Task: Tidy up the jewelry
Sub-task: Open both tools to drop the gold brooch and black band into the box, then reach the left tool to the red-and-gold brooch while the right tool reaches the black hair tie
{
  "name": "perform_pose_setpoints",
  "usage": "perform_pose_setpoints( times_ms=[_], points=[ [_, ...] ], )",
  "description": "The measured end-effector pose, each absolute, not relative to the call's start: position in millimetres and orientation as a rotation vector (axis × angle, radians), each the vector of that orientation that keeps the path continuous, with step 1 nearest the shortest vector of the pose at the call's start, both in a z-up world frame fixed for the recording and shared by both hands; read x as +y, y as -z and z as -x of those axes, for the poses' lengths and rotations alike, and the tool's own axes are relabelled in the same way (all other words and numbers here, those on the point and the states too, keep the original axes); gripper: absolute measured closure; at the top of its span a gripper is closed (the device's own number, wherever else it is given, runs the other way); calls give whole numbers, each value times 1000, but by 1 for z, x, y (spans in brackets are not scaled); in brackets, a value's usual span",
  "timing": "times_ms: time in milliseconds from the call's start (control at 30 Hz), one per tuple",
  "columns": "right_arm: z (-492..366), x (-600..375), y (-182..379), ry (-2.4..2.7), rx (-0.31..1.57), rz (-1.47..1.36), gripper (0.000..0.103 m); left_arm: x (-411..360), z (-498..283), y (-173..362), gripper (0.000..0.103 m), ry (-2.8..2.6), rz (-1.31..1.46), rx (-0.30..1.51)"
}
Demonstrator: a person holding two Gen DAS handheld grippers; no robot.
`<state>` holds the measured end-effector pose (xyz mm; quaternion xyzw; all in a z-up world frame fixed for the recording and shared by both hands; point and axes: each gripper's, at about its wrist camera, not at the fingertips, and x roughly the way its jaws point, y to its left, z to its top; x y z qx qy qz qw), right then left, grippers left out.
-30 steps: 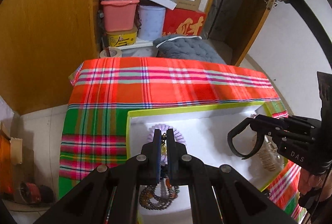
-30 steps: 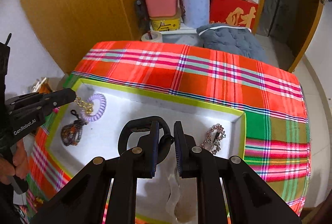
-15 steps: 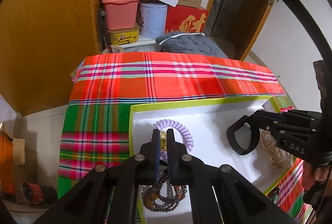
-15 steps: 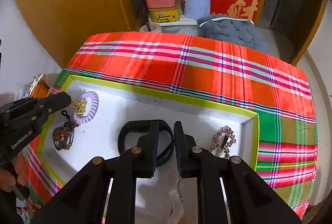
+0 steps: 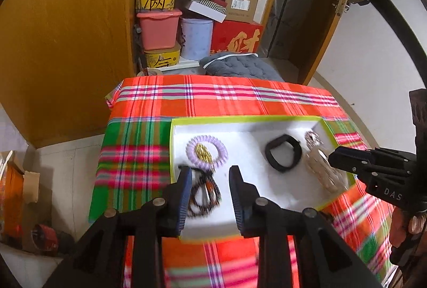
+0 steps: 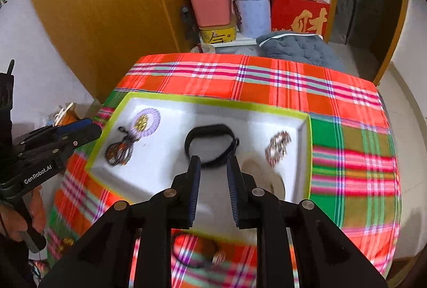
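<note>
Jewelry tray (image 5: 240, 121) w/ black band (image 6: 210, 145), both grippers opening, empty.

The gold chain (image 5: 202, 152), gripped a second ago by the left gripper (image 5: 210, 185), is now released inside the purple coil band (image 5: 206, 152). The black band (image 6: 210, 145), earlier clamped by the right gripper (image 6: 213, 176), is now laid in the white tray (image 6: 165, 168). Both jaws are opening with nothing between them, and both grippers are drawn back from the tray.
</note>
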<state>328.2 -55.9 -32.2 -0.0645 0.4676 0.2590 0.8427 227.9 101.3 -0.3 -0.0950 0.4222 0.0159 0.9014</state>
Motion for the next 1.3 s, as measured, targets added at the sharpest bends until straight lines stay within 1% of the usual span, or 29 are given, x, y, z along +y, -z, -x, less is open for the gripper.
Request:
perform_pose_setpoints(
  times_ms=[267,600,1033,1300],
  points=[
    [-277,-77,20,-566,969,110,82,81,-174,-10,74,-31,211,862],
    [-228,-92,16,-581,965,100,81,77,-124,-12,74,-53,237,859],
    [-197,-100,17,-594,973,94,81,76,-92,-12,74,-55,247,849],
    [-189,-104,33,-605,1017,91,81,84,-76,-4,74,-62,250,861]
  ],
)
